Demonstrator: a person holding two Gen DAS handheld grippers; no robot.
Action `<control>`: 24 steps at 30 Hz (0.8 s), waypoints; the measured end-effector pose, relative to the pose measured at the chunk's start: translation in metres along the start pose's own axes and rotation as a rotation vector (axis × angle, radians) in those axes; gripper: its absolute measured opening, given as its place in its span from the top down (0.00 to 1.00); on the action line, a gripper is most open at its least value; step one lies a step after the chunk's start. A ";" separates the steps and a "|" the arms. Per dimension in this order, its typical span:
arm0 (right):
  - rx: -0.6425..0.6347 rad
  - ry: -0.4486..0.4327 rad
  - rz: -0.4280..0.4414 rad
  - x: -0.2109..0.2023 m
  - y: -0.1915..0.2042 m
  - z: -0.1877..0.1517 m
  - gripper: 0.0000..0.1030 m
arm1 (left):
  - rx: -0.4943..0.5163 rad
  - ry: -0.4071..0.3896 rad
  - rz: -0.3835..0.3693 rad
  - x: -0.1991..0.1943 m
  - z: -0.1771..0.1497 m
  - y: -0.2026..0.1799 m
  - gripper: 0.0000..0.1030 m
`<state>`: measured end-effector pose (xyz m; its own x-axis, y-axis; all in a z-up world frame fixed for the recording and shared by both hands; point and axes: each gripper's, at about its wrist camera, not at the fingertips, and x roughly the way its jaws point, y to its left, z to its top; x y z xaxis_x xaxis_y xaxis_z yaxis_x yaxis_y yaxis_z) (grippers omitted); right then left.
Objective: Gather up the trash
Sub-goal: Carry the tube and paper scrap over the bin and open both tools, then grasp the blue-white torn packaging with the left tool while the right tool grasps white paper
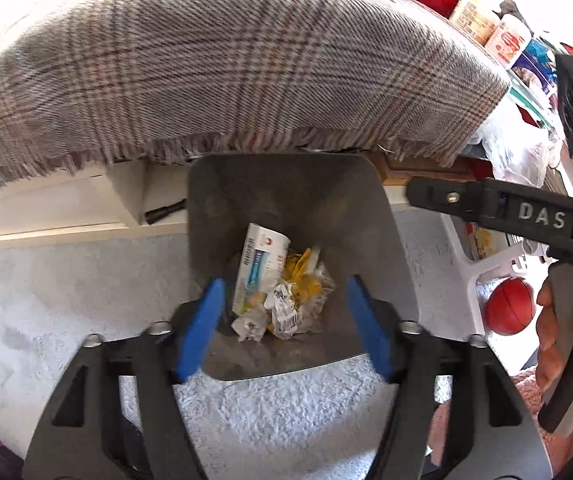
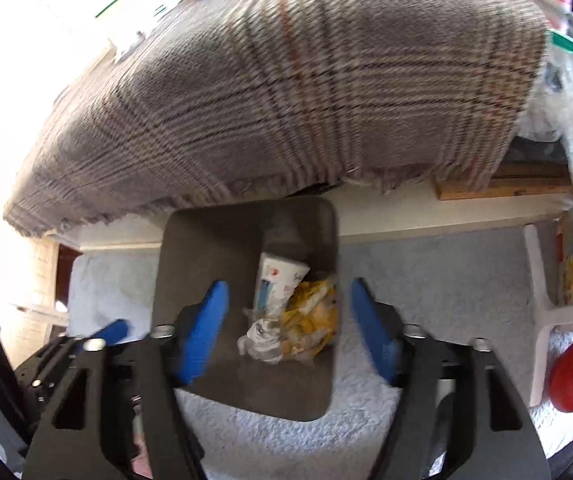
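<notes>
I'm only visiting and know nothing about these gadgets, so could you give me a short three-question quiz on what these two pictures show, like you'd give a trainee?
1. True or false: the left gripper is clamped on a piece of trash.
2. Where does the white and blue carton lie? A: on the carpet. B: in the grey bin. C: on the plaid cloth.
3. Fill in: beside the carton lies a crumpled ____ wrapper.

Key
1. False: its blue pads stand apart with nothing between them, and so do those of the right gripper.
2. B
3. yellow
</notes>
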<state>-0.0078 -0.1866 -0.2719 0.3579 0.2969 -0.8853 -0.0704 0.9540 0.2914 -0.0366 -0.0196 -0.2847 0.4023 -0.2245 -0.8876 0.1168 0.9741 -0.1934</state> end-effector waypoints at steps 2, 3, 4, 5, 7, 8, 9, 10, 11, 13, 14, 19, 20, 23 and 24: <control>0.008 -0.004 -0.023 -0.003 -0.005 -0.002 0.07 | -0.007 -0.017 0.017 -0.005 -0.001 0.006 0.17; 0.017 0.001 -0.021 -0.003 -0.006 -0.001 0.07 | -0.012 -0.025 0.026 -0.008 -0.001 0.008 0.15; 0.030 0.009 -0.012 -0.003 -0.008 -0.001 0.07 | -0.015 -0.027 0.028 -0.010 -0.002 0.010 0.12; 0.042 0.018 0.000 -0.004 -0.009 -0.001 0.07 | -0.020 -0.024 0.022 -0.012 -0.002 0.011 0.12; 0.050 0.025 0.011 -0.007 -0.011 -0.001 0.07 | -0.040 -0.020 0.010 -0.016 -0.001 0.014 0.09; 0.050 0.022 0.009 -0.011 -0.011 0.001 0.07 | -0.048 -0.020 0.003 -0.018 0.001 0.014 0.08; 0.047 0.013 0.015 -0.017 -0.010 0.003 0.07 | -0.054 -0.020 -0.001 -0.021 0.002 0.015 0.08; 0.045 0.003 0.023 -0.023 -0.007 0.006 0.07 | -0.059 -0.021 -0.002 -0.025 0.004 0.016 0.08; 0.043 -0.007 0.027 -0.030 -0.006 0.009 0.07 | -0.060 -0.025 -0.004 -0.028 0.007 0.016 0.08; 0.024 -0.037 0.030 -0.048 -0.002 0.018 0.07 | -0.056 -0.039 -0.002 -0.034 0.012 0.016 0.08; 0.013 -0.057 0.027 -0.058 0.000 0.023 0.06 | -0.057 -0.044 0.001 -0.039 0.018 0.017 0.08; 0.004 -0.158 -0.019 -0.102 -0.005 0.061 0.03 | -0.081 -0.077 0.005 -0.059 0.051 0.021 0.08; 0.004 -0.172 -0.039 -0.108 -0.008 0.072 0.03 | -0.077 -0.089 0.012 -0.064 0.057 0.020 0.08; 0.011 -0.192 -0.071 -0.113 -0.014 0.097 0.03 | -0.065 -0.117 0.029 -0.074 0.083 0.013 0.08; 0.019 -0.195 -0.070 -0.113 -0.017 0.106 0.03 | -0.067 -0.121 0.023 -0.076 0.092 0.012 0.08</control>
<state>0.0516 -0.2412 -0.1383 0.5345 0.2142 -0.8176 -0.0219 0.9705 0.2399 0.0179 0.0068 -0.1816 0.5114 -0.1999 -0.8358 0.0470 0.9776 -0.2051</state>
